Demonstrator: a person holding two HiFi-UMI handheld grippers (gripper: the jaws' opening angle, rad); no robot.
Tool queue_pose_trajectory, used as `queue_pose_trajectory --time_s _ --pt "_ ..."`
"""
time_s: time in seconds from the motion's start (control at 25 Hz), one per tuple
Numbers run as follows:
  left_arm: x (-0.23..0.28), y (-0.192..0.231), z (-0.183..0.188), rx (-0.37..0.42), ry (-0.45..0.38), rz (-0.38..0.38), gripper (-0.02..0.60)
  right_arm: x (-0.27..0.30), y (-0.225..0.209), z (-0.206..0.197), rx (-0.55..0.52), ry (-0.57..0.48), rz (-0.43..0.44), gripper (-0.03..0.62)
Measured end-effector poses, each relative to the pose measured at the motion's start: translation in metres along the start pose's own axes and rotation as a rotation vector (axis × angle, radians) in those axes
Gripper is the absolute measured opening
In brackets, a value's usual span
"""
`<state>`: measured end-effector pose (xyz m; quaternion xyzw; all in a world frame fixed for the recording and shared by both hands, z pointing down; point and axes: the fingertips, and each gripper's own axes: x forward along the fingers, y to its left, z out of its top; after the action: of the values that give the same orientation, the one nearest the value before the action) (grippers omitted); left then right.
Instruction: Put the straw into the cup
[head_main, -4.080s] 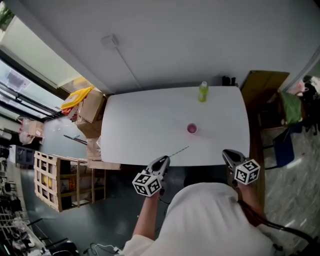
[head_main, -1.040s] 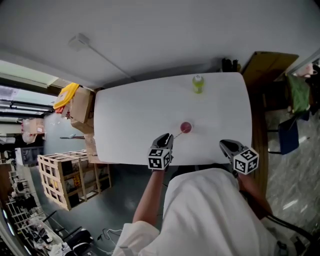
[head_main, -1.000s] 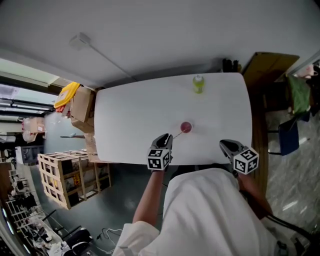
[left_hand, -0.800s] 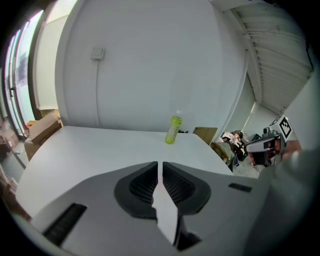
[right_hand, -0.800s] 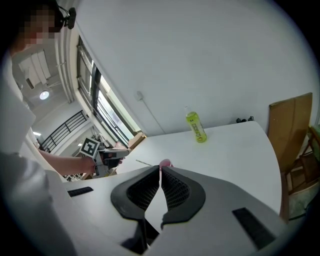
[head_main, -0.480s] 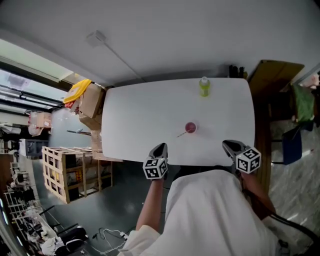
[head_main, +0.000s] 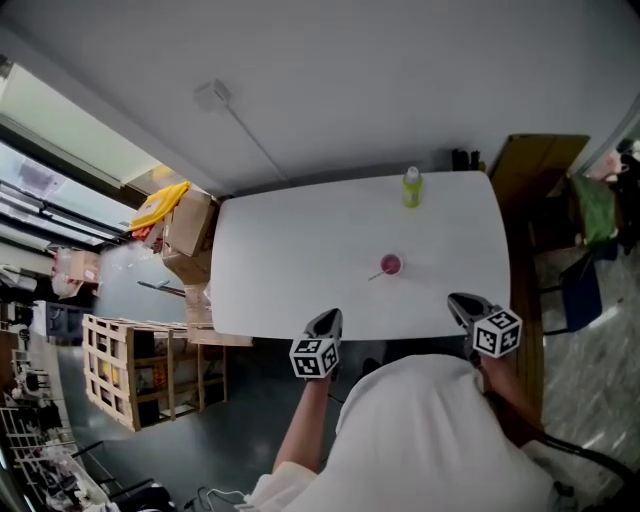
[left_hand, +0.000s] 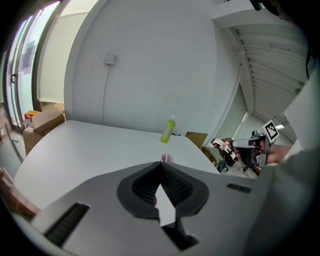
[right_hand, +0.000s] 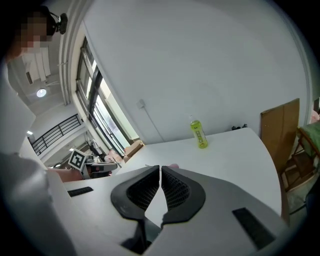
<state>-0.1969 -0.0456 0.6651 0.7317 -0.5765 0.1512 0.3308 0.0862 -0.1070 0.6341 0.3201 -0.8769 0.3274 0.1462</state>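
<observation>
Head view: straw (head_main: 376, 274) sits in the pink cup (head_main: 391, 264), its free end leaning out over the rim twd your left and the near edge. Cup stands upright on the white desk (head_main: 280, 250), right of centre and nearer the front edge than the back. Green bottle (head_main: 411, 187) stands upright at the far edge, well apart from the cup and roughly in line behind it.

Your left tool (head_main: 329, 316) hangs at the desk's front edge, near the cup but apart from it. Left gripper view shows its jaws brought together at the tips w/ nothing in them, and the cup peeks just above them. Your right tool (head_main: 458, 301) is also at the front edge, to the cup's right and apart from it. Right gripper view shows its jaws closed to a thin slit, nothing btwn them. Neither tool touches straw or cup.

Off the desk's left side are cardboard boxes (head_main: 188, 222) w/ a yellow item (head_main: 160, 203) on top, and nearer you a wooden crate (head_main: 118, 368). Brown board (head_main: 523, 168) leans by the desk's far right corner.
</observation>
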Motion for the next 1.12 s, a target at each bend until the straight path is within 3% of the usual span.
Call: queue_pose_trajectory --time_s 0.24,0.52,0.8,1.12 --pt "-0.026 0.002 -0.023 0.012 0.014 -0.057 0.002 -0.012 0.024 -0.008 -0.002 -0.038 -0.055 0.037" --pt "-0.064 0.007 -0.028 -0.023 -0.034 -0.143 0.002 -0.020 0.057 -0.027 0.004 -0.066 -0.088 0.037" --pt "-0.092 0.009 -0.025 0.020 -0.060 -0.226 0.002 -0.035 0.095 -0.045 -0.005 -0.126 -0.124 0.037" --pt "-0.108 -0.003 -0.023 0.050 -0.067 -0.282 0.002 -0.066 0.099 -0.065 -0.020 -0.135 -0.178 0.037"
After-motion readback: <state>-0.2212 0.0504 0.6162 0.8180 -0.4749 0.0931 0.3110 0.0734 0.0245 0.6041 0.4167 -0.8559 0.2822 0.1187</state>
